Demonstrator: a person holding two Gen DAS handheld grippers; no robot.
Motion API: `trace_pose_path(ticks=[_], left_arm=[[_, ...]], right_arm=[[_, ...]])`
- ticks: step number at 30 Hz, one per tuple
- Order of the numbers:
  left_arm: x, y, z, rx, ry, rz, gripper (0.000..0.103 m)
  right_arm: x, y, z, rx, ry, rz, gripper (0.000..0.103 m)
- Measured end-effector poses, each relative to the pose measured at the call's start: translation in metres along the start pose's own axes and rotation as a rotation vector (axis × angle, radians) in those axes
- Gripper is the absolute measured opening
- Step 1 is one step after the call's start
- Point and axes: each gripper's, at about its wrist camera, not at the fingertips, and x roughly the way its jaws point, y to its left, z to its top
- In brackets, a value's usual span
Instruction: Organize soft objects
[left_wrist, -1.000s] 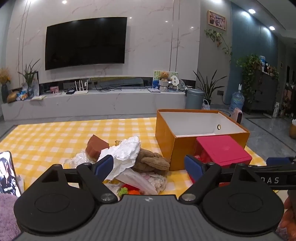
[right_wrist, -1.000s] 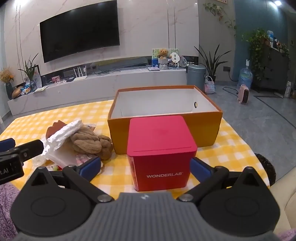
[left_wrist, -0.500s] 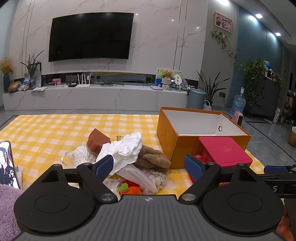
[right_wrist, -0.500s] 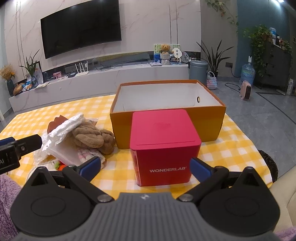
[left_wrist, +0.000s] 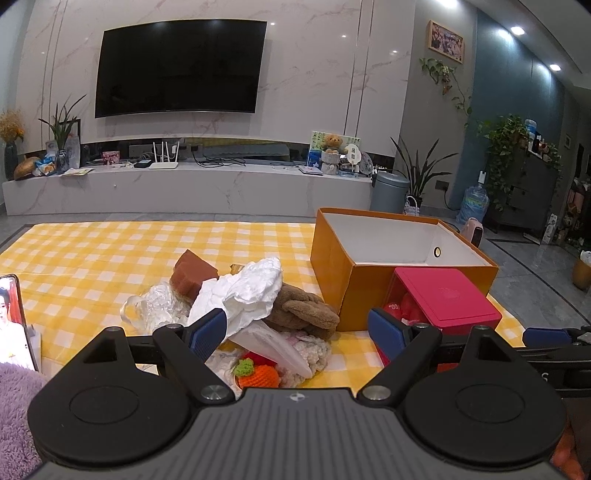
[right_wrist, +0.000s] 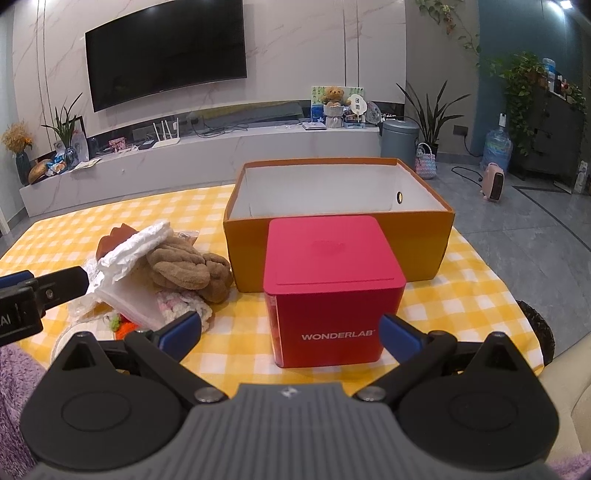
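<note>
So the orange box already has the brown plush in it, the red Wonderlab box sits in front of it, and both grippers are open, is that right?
Not quite. The orange box is empty in the right wrist view; the brown plush lies on the pile beside it, on the checked cloth. The rest stands: the red Wonderlab box sits in front, and the left gripper and right gripper are open.

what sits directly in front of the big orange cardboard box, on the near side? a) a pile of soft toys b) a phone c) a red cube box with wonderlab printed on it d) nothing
c: in the right wrist view the red cube box marked WONDERLAB stands against the near wall of the open orange cardboard box, while the pile of soft things lies off to its left.
</note>
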Motion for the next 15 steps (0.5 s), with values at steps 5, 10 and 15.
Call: trace_pose_path(ticks=[5, 10, 15], left_arm=[[-0.0004, 0.0008, -0.0016, -0.003, 0.004, 0.002, 0.101], [-0.0004, 0.0021, -0.0020, -0.005, 0.004, 0.007, 0.101], [0.0000, 0.0020, -0.0015, 0.002, 0.007, 0.010, 0.101]], right_arm=[[0.0010, 0.0010, -0.0012, -0.007, 0.005, -0.002, 0.100], [0.0024, 0.0013, -0.0021, -0.010, 0.012, -0.006, 0.100], [0.0029, 0.0010, -0.0023, -0.010, 0.015, -0.007, 0.100]])
